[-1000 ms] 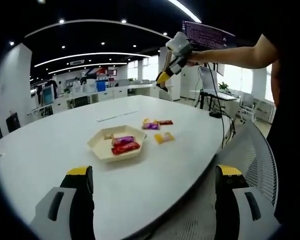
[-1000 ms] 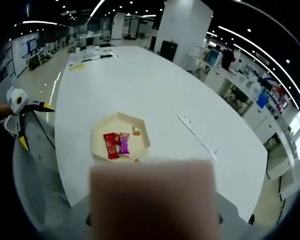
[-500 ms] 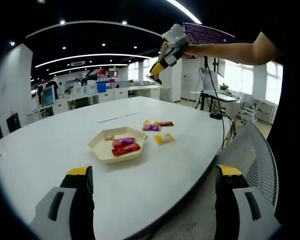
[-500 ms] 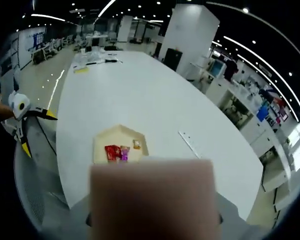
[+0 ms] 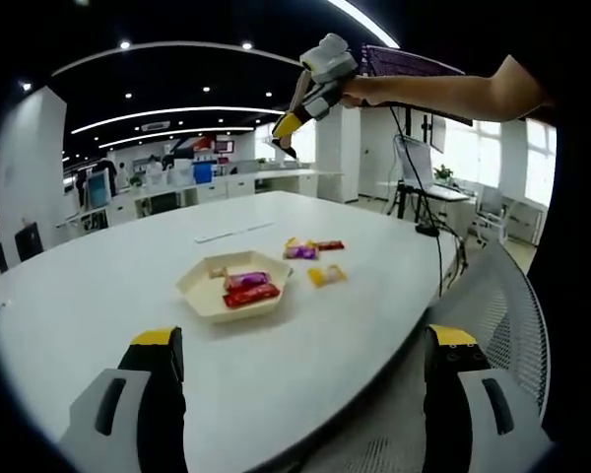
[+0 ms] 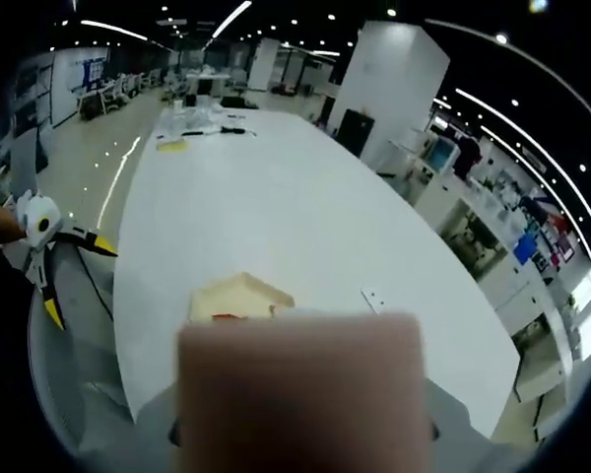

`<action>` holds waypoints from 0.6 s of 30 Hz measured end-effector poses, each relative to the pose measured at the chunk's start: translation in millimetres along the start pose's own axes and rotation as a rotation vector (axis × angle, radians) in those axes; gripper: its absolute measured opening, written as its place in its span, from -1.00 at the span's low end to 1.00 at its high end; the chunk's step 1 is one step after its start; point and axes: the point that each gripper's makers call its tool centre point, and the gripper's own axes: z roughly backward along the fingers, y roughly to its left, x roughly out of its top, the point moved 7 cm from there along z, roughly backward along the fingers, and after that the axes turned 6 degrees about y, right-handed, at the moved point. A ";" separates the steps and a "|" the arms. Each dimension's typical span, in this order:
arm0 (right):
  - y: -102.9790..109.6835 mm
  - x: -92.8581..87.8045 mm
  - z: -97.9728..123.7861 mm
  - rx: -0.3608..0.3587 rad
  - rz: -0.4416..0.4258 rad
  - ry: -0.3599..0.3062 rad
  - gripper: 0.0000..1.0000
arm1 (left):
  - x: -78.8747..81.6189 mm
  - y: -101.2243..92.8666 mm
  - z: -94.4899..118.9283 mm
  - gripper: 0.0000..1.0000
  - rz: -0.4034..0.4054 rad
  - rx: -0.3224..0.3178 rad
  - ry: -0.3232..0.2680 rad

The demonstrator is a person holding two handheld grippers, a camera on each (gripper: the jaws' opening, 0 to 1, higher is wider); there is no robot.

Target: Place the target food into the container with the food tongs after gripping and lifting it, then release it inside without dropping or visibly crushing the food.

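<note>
Snacks (image 5: pixel 313 258) lie loose on the tabletop (image 5: pixel 98 286) just beside the tray (image 5: pixel 199 293), which already holds wrapped bars. Left gripper (image 5: pixel 300 394): jaws wide open, low near the edge. Right gripper (image 5: pixel 288 125): raised high, jaw state indeterminable. Risk: descending from such height may overshoot and crush a snack.
</note>
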 end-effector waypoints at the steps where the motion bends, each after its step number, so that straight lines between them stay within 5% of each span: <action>1: 0.3 1.6 -1.0 0.001 0.003 -0.001 -0.62 | 0.0 0.1 0.0 0.99 0.000 0.001 0.000; 18: 5.7 33.2 -20.1 0.033 0.049 -0.041 -0.62 | 0.2 0.9 -0.2 0.99 0.011 0.007 0.001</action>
